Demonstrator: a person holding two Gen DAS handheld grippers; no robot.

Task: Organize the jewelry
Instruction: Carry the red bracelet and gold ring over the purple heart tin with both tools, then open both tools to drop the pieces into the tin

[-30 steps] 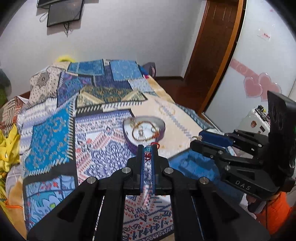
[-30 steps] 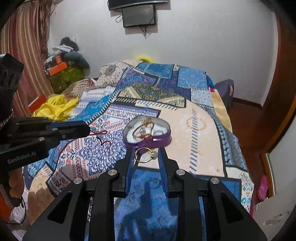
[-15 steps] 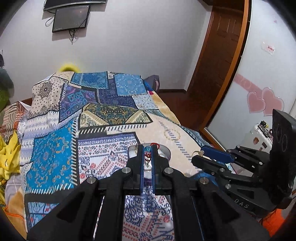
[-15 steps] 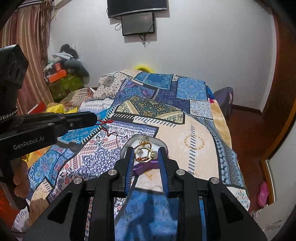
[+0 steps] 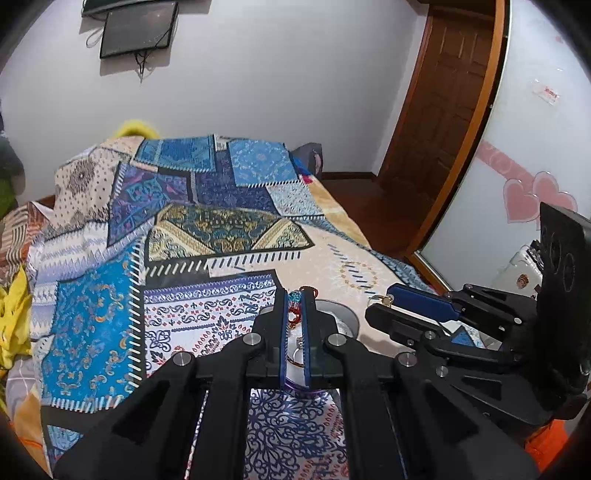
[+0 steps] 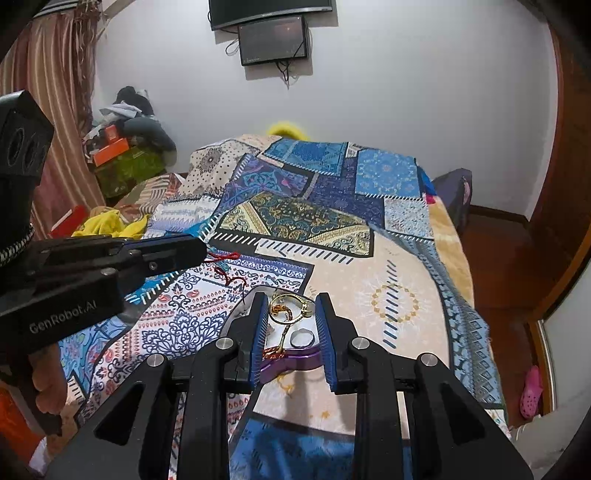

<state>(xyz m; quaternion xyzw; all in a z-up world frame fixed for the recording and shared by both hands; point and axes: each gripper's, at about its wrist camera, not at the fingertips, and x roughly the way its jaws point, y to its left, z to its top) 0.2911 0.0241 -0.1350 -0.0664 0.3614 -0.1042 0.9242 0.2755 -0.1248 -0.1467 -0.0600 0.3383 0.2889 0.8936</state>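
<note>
At left of the right wrist view, the left gripper (image 6: 201,249) pinches a red-corded beaded bracelet (image 6: 225,271) above the patchwork bedspread (image 6: 399,302), while at centre the right gripper (image 6: 291,319), fingers partly spread, holds a gold ring (image 6: 291,308) over the purple heart-shaped tray (image 6: 295,363).

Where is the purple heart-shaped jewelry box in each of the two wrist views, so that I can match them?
Left wrist view: the purple box lies low at centre, mostly hidden behind the left gripper, only its grey inside and rim showing.
Right wrist view: the box lies low at centre, between the right gripper fingers, jewelry inside.
Shared landmark: the wall screen.
</note>
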